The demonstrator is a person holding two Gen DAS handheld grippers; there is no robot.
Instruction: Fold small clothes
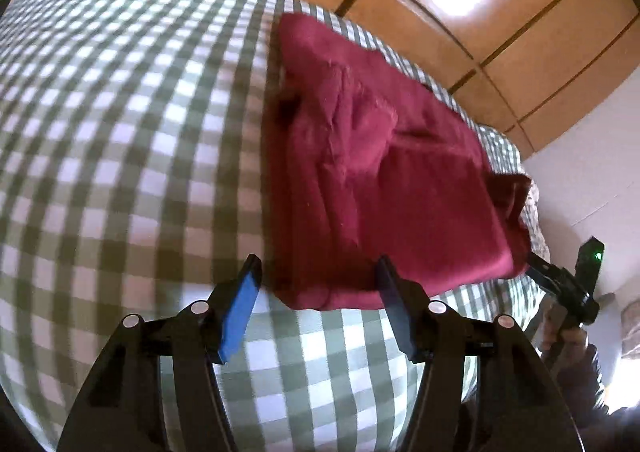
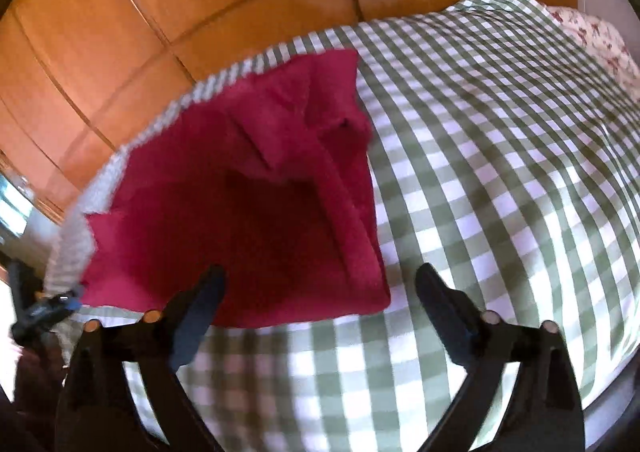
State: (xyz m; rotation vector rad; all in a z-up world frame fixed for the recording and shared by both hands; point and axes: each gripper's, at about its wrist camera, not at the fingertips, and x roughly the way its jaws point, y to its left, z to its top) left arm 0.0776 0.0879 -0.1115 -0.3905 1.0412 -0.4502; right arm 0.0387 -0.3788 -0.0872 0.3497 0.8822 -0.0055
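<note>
While both grippers hung above the bed, the red garment [image 1: 384, 172] lay partly folded on the green-and-white checked bedspread [image 1: 120, 132], close to the far edge that ran along the wooden wardrobe [image 1: 460, 12]. From the left wrist camera, the cloth filled the area from twelve to three o'clock, its near hem just beyond the fingertips of the left gripper [image 1: 318, 292]; that tool stood wide apart, holding nothing, its blue pad [image 1: 240, 316] at about seven o'clock. From the right wrist camera the same garment [image 2: 256, 212] sat between nine and twelve o'clock, with the right gripper [image 2: 320, 304] also spread wide and empty over the near corner of the cloth. At about four o'clock in the left view, the other tool appeared beside the cloth's corner. The fabric looked soft, limp and light, with a slightly fleecy surface that should not slip between pads; it would sag and crumple rather than keep any shape, so a fold would likely need both corners lifted together. The thick doubled edge at the near hem [image 2: 360, 308] seemed the best place to pinch, each tool taking one near corner, since the layers there were stacked and could be caught at once. Motion blur hid finer seams.
</note>
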